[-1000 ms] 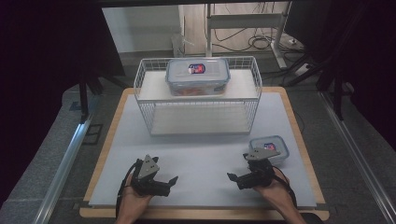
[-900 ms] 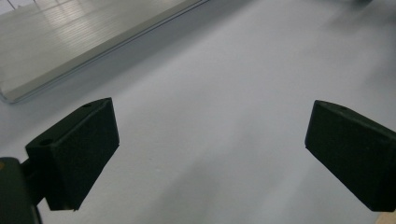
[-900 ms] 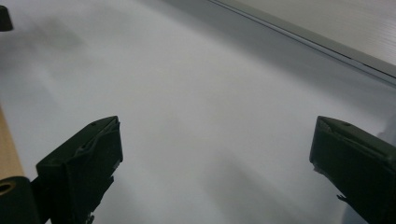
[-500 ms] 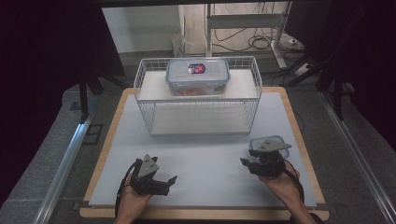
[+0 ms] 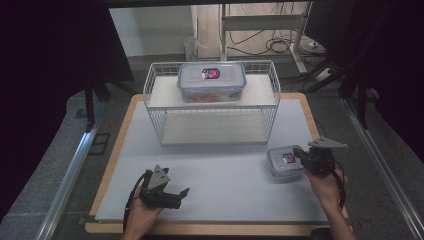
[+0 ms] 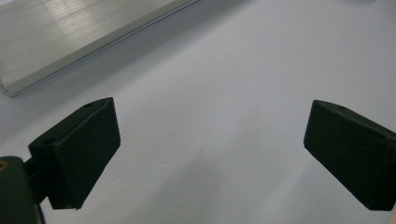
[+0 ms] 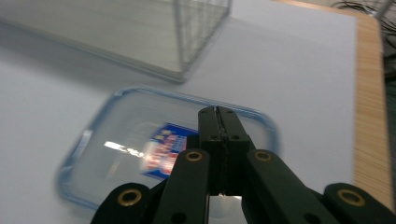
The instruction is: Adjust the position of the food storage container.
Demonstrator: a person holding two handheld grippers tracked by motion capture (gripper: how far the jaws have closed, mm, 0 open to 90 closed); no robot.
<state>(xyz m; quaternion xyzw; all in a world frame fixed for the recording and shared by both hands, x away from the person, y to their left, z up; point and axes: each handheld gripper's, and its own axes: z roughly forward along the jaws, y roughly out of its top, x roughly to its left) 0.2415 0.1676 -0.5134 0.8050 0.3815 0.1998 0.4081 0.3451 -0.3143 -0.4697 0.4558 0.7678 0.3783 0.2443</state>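
Ahead of my left gripper (image 5: 181,192) the white mat (image 5: 220,175) lies bare up to the wire rack (image 5: 212,107). On the right, the small box (image 5: 284,161) blocks my right gripper (image 5: 299,152), closed, from passing low.

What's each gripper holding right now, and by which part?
Nothing. The right gripper has just closed, jaws pressed together above the small container with nothing between them. The left gripper is open over the bare mat.

Pale grey mat (image 5: 215,165) on wood-edged table (image 5: 107,165); dark surroundings, grey floor (image 5: 45,165), cables (image 5: 280,45) behind, metal desk frame (image 5: 260,20).
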